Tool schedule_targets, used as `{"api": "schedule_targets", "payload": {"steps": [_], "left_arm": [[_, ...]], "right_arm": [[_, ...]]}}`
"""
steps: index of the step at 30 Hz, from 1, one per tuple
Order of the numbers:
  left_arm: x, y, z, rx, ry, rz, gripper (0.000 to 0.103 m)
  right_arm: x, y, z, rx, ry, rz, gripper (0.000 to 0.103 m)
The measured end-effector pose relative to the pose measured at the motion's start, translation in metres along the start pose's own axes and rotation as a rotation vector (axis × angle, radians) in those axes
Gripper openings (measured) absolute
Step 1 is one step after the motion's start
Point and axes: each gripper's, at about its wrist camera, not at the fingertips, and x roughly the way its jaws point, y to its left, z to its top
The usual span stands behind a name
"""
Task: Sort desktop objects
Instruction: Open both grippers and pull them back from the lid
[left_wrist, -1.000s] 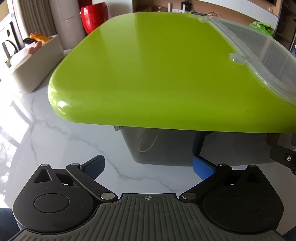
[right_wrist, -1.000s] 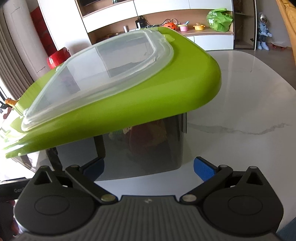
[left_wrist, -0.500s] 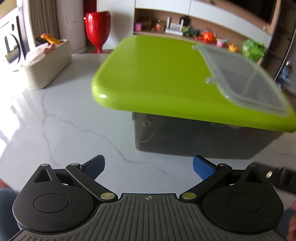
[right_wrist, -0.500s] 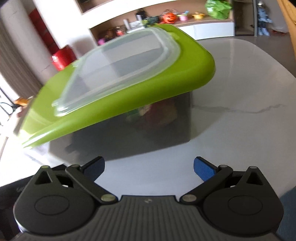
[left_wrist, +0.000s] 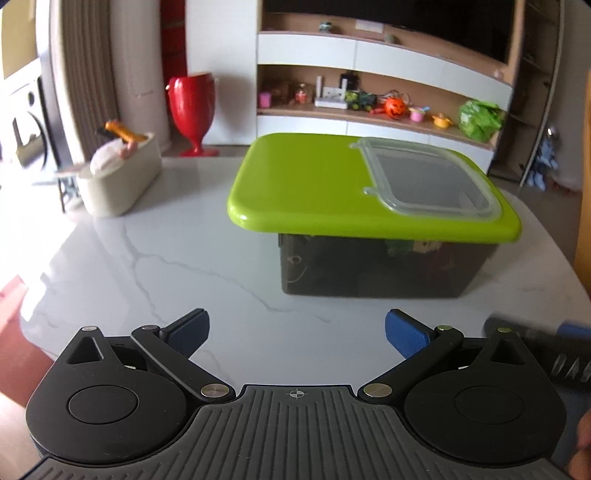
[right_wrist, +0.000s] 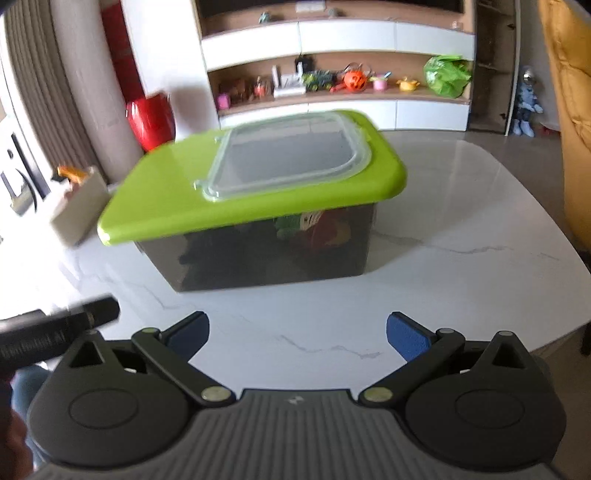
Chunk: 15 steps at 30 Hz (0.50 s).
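Observation:
A dark see-through storage box (left_wrist: 384, 266) stands on the white marble table (left_wrist: 147, 280), covered by a lime green lid (left_wrist: 303, 184) with a clear hatch (left_wrist: 424, 181). Toys show dimly through its wall (right_wrist: 317, 229). The box also shows in the right wrist view (right_wrist: 266, 254) with its lid (right_wrist: 166, 195). My left gripper (left_wrist: 297, 328) is open and empty, well short of the box. My right gripper (right_wrist: 297, 330) is open and empty, also back from the box. The right gripper's body shows at the right edge of the left wrist view (left_wrist: 546, 354).
A cream tub (left_wrist: 118, 181) holding a cloth and an orange object stands at the far left of the table. A red vase (left_wrist: 192, 107) and shelves with toys (left_wrist: 369, 99) are behind the table. A yellow chair (right_wrist: 572, 110) stands at the right.
Both grippers have pulled back from the box, which now looks smaller and farther. The green lid sits flat on the box. Both grippers stay open.

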Motion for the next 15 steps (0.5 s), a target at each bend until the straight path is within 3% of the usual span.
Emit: {"api": "schedule_targets", "payload": {"steps": [6, 15], "left_arm": [[-0.018, -0.004, -0.011, 0.029, -0.036, -0.015, 0.103], [-0.031, 0.002, -0.018, -0.011, -0.058, -0.014, 0.103]], "right_arm": [[-0.042, -0.002, -0.004, -0.012, -0.107, -0.041, 0.103], [-0.056, 0.008, -0.012, -0.082, -0.137, -0.085, 0.103]]}}
